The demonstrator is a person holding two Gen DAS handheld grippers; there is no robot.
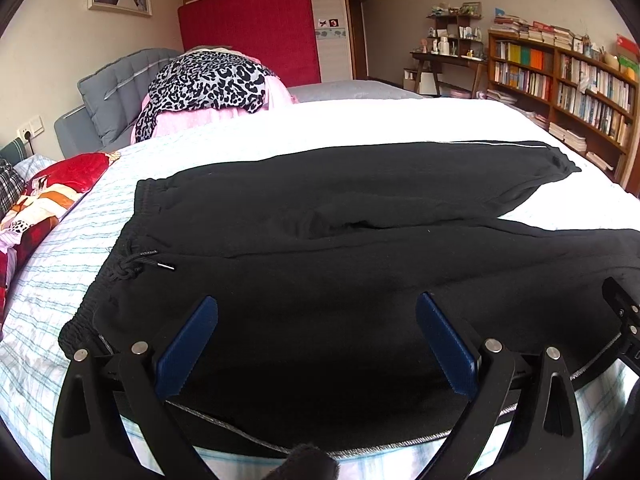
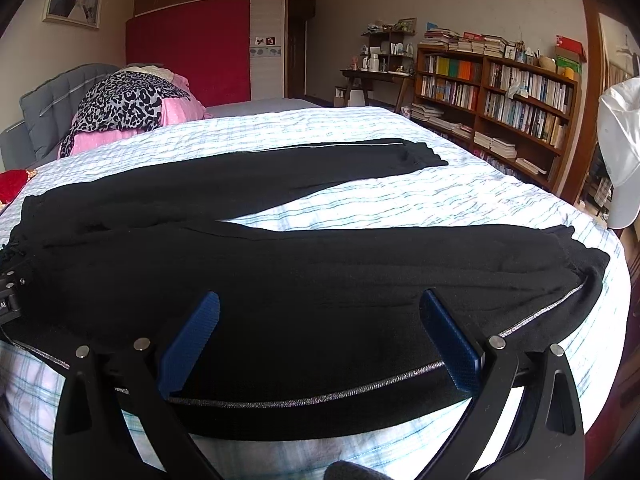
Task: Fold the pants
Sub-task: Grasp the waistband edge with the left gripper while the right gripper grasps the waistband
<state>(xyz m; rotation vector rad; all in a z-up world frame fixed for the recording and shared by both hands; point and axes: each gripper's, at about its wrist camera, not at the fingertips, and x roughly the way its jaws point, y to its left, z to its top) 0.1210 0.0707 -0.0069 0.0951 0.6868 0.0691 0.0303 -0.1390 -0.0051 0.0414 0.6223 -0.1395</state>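
Left wrist view: soft black pants [image 1: 360,216] lie flat; left tongs [image 1: 316,344] and right tongs [image 2: 320,340] gape wide.

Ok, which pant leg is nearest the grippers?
The near leg, running under both open grippers, silver stripe along its front edge. The far leg angles away across the bed.

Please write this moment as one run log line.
pants: flat on bed, unfolded | left hand-held gripper: open | right hand-held gripper: open
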